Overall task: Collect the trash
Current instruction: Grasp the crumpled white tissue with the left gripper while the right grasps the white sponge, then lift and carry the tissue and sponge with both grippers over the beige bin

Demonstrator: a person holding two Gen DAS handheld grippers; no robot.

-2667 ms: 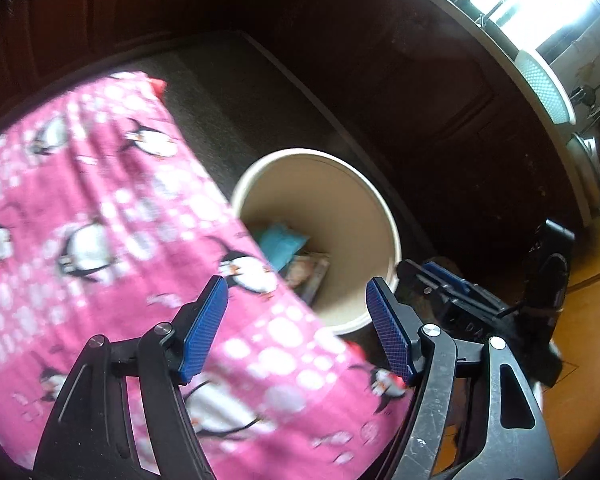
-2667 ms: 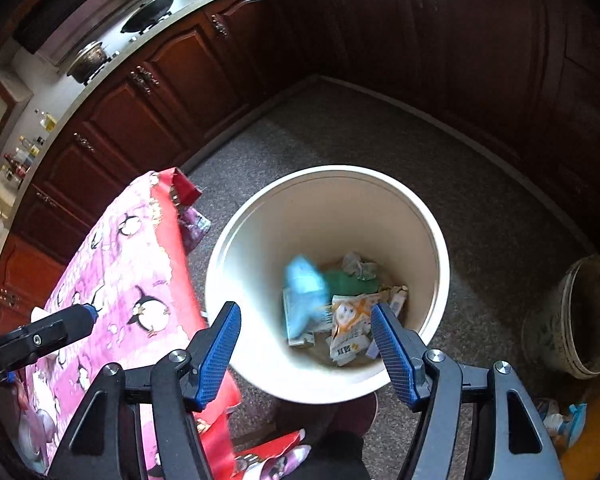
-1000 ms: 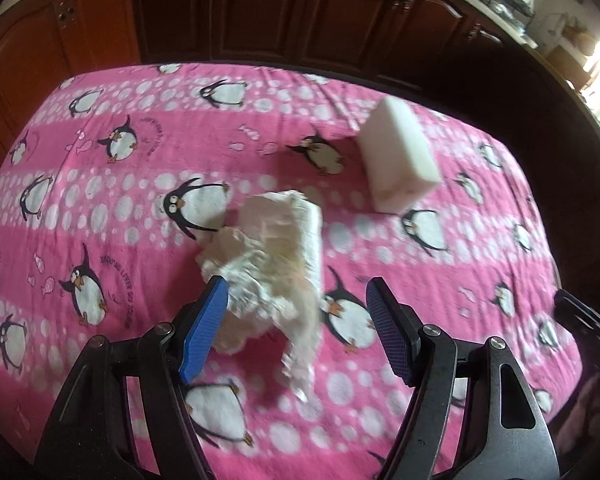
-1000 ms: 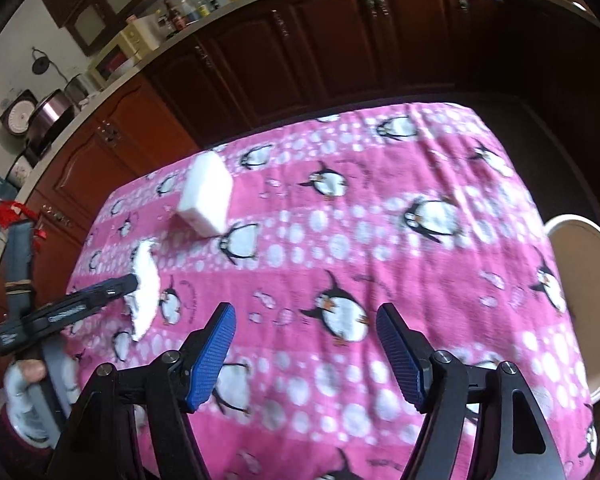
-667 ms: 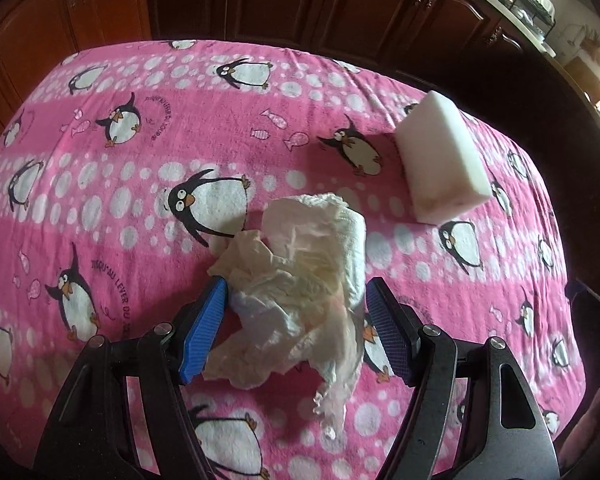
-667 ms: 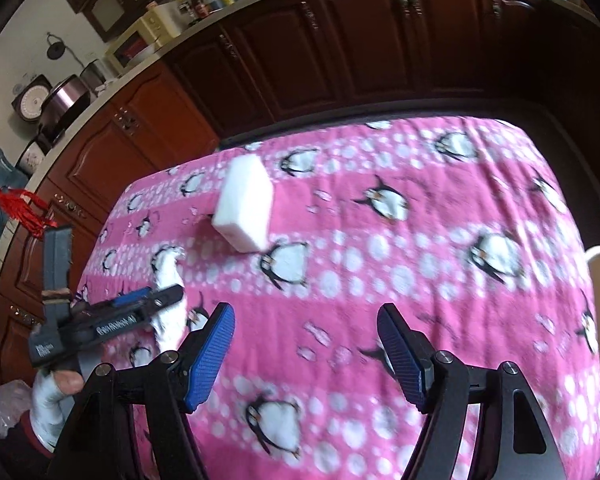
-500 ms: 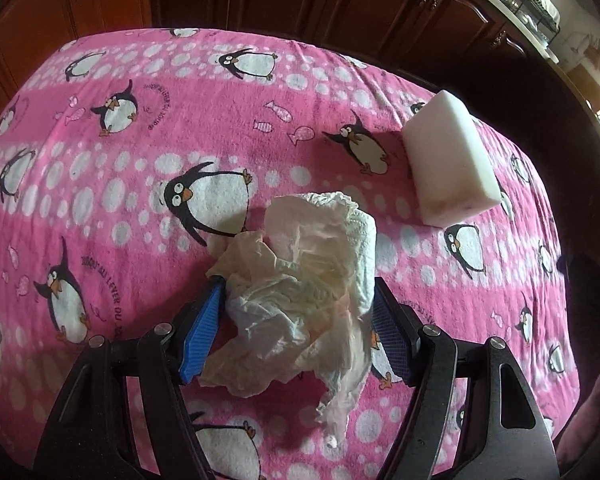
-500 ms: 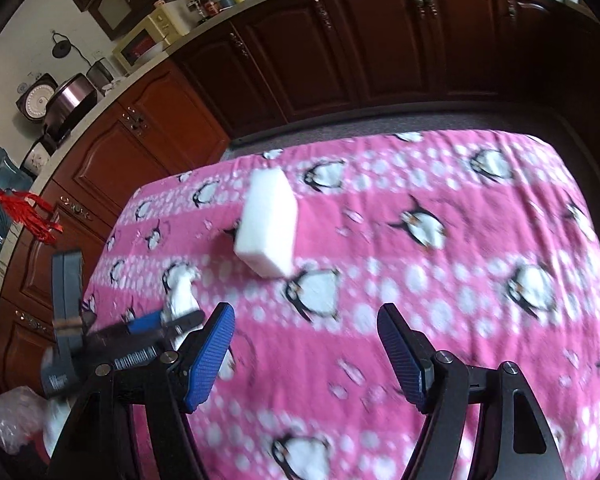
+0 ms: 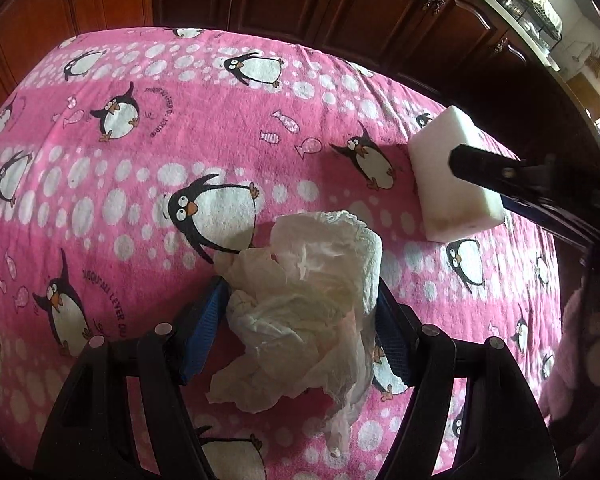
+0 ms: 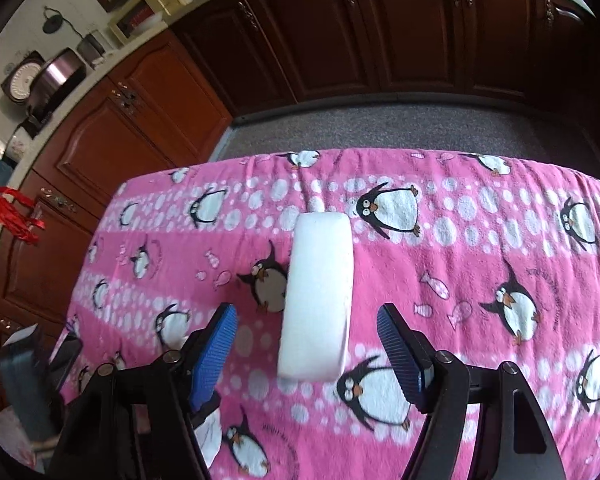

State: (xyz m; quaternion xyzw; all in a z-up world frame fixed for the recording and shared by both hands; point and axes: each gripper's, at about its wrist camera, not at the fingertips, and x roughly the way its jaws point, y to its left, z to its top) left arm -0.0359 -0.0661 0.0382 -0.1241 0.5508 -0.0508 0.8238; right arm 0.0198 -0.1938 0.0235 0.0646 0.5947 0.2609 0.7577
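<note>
A crumpled white paper wad (image 9: 304, 308) lies on the pink penguin tablecloth (image 9: 140, 160). My left gripper (image 9: 300, 320) is open with its blue pads on either side of the wad, touching or nearly touching it. A white foam block (image 10: 318, 296) lies on the cloth; in the left wrist view it (image 9: 448, 184) sits at the right. My right gripper (image 10: 306, 348) is open, with the near end of the block between its fingers, not touching. One finger of the right gripper (image 9: 500, 176) crosses the block in the left wrist view.
Dark wooden cabinets (image 10: 340, 40) ring the table beyond a strip of grey floor (image 10: 380, 128). A countertop with pots and jars (image 10: 52, 76) runs at the upper left. The left gripper's body (image 10: 32, 392) shows at the lower left of the right wrist view.
My left gripper has moved forward so the paper wad is now between its pads. My right gripper has swung toward the foam block, which now lies between its open fingers.
</note>
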